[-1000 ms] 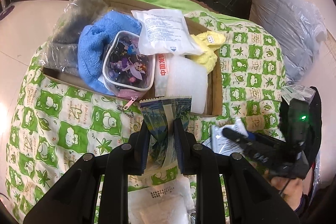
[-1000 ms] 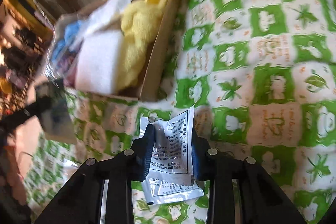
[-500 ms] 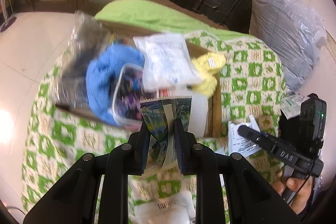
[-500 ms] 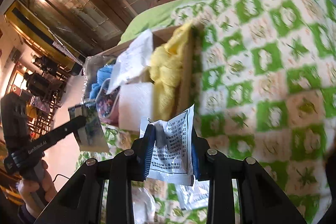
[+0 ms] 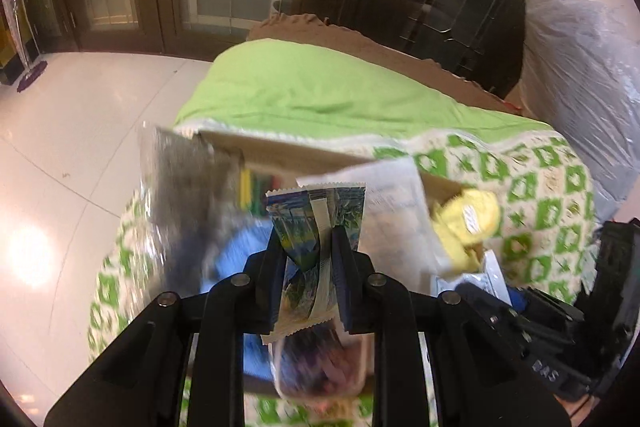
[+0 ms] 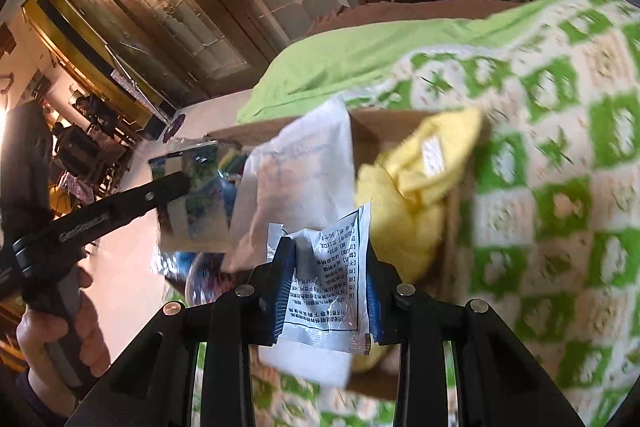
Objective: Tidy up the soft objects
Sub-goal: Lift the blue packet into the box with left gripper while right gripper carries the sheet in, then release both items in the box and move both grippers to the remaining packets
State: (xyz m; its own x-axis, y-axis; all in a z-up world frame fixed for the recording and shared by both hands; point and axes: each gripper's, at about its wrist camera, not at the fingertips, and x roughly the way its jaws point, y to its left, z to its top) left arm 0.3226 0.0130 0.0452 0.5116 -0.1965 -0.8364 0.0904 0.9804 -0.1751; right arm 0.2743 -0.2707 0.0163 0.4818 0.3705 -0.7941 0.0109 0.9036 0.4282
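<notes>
My left gripper [image 5: 307, 242] is shut on a blue-green foil sachet [image 5: 316, 227] and holds it above the cardboard box [image 5: 280, 147]. My right gripper [image 6: 327, 247] is shut on a white printed packet [image 6: 332, 287] and holds it over the same box [image 6: 384, 123], near its right end. The box holds a yellow cloth [image 6: 416, 187], a large white packet [image 6: 300, 179], a blue towel [image 5: 236, 259], a grey bagged item [image 5: 188, 195] and a clear pouch [image 5: 320, 367]. The left gripper with its sachet shows in the right wrist view [image 6: 188, 195].
The box lies on a green-and-white patterned blanket [image 6: 560, 187] over a bed with a plain green sheet [image 5: 312, 95]. A large plastic-wrapped bundle [image 5: 580, 75] stands at the right. Glossy floor [image 5: 60, 147] lies to the left, dark glass doors behind.
Both grippers have lifted their packets off the blanket and moved forward over the box. The box now fills the lower part of both views.
</notes>
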